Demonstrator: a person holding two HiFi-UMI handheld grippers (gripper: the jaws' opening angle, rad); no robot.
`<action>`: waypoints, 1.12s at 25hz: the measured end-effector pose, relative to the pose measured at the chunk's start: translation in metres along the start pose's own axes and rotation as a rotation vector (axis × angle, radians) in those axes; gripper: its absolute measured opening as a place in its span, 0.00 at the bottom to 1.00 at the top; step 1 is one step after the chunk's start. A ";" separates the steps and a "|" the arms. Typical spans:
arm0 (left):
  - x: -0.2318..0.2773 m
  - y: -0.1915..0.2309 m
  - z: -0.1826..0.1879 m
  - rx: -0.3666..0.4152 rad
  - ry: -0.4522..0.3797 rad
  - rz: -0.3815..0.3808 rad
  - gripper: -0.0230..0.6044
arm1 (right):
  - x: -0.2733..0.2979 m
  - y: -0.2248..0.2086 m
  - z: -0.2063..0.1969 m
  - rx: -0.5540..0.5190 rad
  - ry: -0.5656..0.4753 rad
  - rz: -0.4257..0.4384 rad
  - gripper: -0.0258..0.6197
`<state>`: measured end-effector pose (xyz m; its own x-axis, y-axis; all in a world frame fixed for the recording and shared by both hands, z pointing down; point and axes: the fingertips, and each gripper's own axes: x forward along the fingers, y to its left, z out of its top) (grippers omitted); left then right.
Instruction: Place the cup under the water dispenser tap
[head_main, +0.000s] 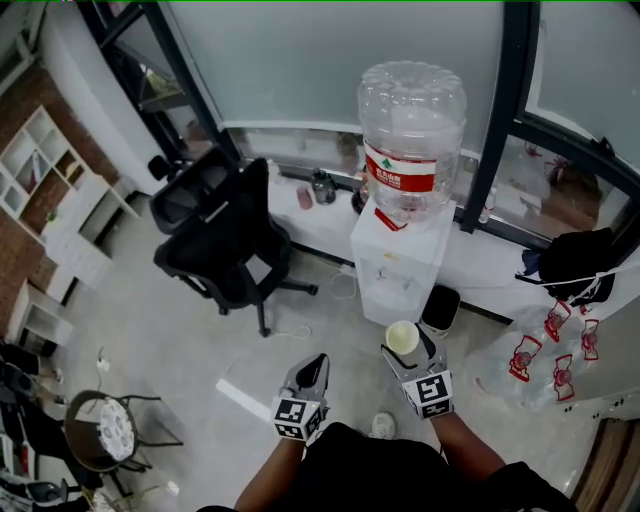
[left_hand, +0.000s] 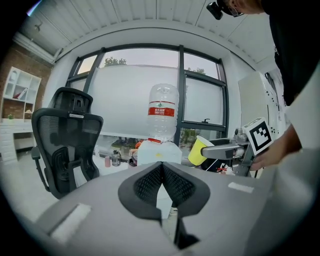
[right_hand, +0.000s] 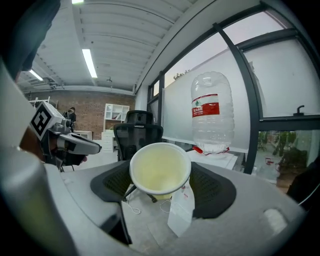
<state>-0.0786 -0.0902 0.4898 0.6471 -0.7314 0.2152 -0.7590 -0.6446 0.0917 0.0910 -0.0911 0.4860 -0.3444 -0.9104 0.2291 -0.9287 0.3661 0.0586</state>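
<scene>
**Cup clamped in the right gripper, in front of the dispenser**

The right gripper (right_hand: 161, 186) has its jaws spread wide and pressed on either side of the cup (right_hand: 160, 167). The cup is yellow outside with a pale inside, and it is tilted so that its mouth faces back along the jaws. In the head view the cup (head_main: 402, 337) hangs in the air over the floor (head_main: 170, 340), just in front of the water dispenser (head_main: 395, 262) and not touching it. The left gripper (head_main: 318, 362) is level with the right one and off to its side. Its jaws are closed together with nothing between them, and it points toward the same wall.

The white water dispenser stands on the floor with its back against a low white ledge (head_main: 310, 225). A large clear bottle (head_main: 412, 130) with a red label is upended on top of it. A small black bin (head_main: 440, 308) stands on the floor just beside the dispenser's right side, and a white cable (head_main: 345, 287) lies near its left side. Dark-framed windows (head_main: 330, 60) with frosted panes rise above the ledge.

A black office chair (head_main: 225, 240) stands well left of the dispenser, close to the ledge. A clear sack of empty bottles (head_main: 540, 355) lies on the floor toward the right edge. A round stool (head_main: 105, 430) stands near the lower left corner. White shelving (head_main: 40, 170) lines the left side against a brick wall (head_main: 20, 110). In the right gripper view, strip lights (right_hand: 90, 62) run along a panelled ceiling (right_hand: 125, 35)
</scene>
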 end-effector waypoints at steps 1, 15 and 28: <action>0.004 0.001 0.002 0.004 0.001 -0.009 0.06 | 0.001 -0.005 -0.001 0.006 0.002 -0.013 0.60; 0.093 0.054 0.037 0.103 0.017 -0.276 0.06 | 0.055 -0.050 0.000 0.042 0.022 -0.257 0.60; 0.145 0.124 0.046 0.159 0.027 -0.473 0.06 | 0.083 -0.040 0.000 0.119 0.089 -0.533 0.60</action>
<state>-0.0759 -0.2867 0.4878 0.9141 -0.3461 0.2113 -0.3612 -0.9317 0.0368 0.0994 -0.1811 0.5025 0.1857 -0.9421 0.2791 -0.9822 -0.1699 0.0801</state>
